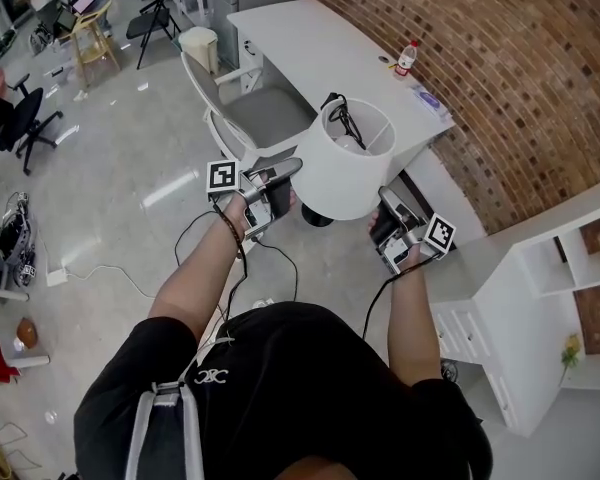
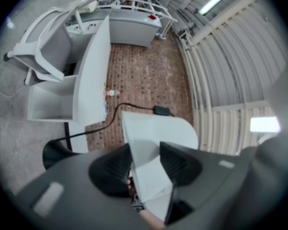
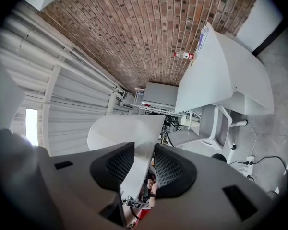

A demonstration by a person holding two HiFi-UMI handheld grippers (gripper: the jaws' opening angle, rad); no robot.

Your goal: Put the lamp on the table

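The lamp (image 1: pixel 345 163) hangs in the air over the floor, short of the white table (image 1: pixel 310 38) that lies at its 12 o'clock in the head view. It is carried by its white shade alone. The left gripper (image 1: pixel 286 176) pinches the shade wall at 9 o'clock and the right gripper (image 1: pixel 384 204) pinches it at 4 o'clock. In both gripper views the jaws stand one inside and one outside the shade, closed onto its thin wall.

The thin wall is the likely weak point: it could buckle or slide out of the pads, and uneven lifting could tilt the lamp. The black cord (image 1: pixel 346 120) bundled in the top of the shade might spill out and snag on the office chair (image 1: pixel 265 113) at 10 o'clock. The bottle (image 1: pixel 407 58) on the table at 1 o'clock could be knocked over during the set-down.

Only a dark edge of the lamp base (image 1: pixel 317 215) shows under the shade. The stem and the cord's plug are out of sight. How firmly the pads bite cannot be judged.
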